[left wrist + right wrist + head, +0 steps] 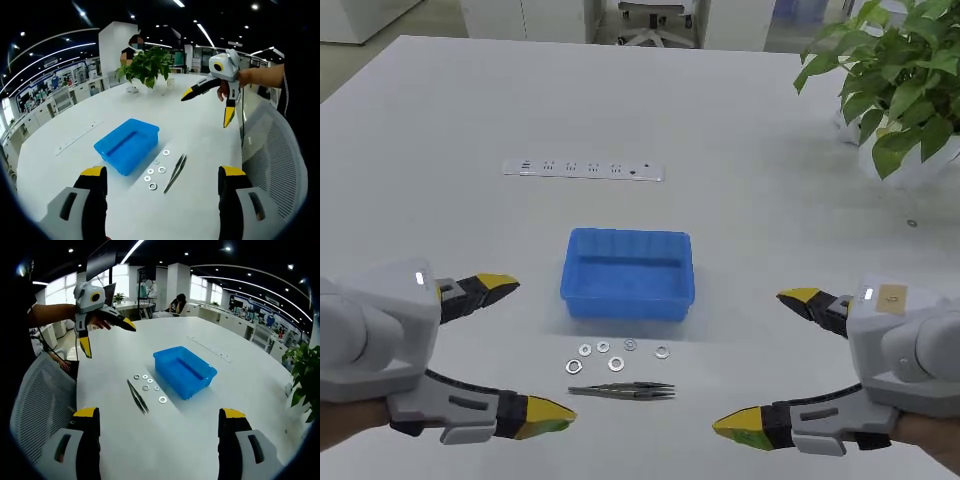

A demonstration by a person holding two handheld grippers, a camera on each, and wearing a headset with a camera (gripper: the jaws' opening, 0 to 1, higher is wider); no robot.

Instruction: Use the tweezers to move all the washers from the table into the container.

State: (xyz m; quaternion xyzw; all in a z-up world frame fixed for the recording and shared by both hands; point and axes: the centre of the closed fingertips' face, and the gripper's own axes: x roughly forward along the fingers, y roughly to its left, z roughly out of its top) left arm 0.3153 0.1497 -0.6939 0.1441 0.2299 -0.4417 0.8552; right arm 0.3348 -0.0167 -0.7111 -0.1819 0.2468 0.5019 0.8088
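Both wide open and empty, left gripper [535, 350] and right gripper [752, 360] hover apart over the smooth white table [770, 200]. Between them lie slim metal tweezers [622, 391], six flat silvery washers [616, 364] just beyond, then the rectangular blue plastic tub [628, 300].

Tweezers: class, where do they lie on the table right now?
In the head view the tweezers lie flat on the white table, just on the person's side of the washers, which sit before the blue container.
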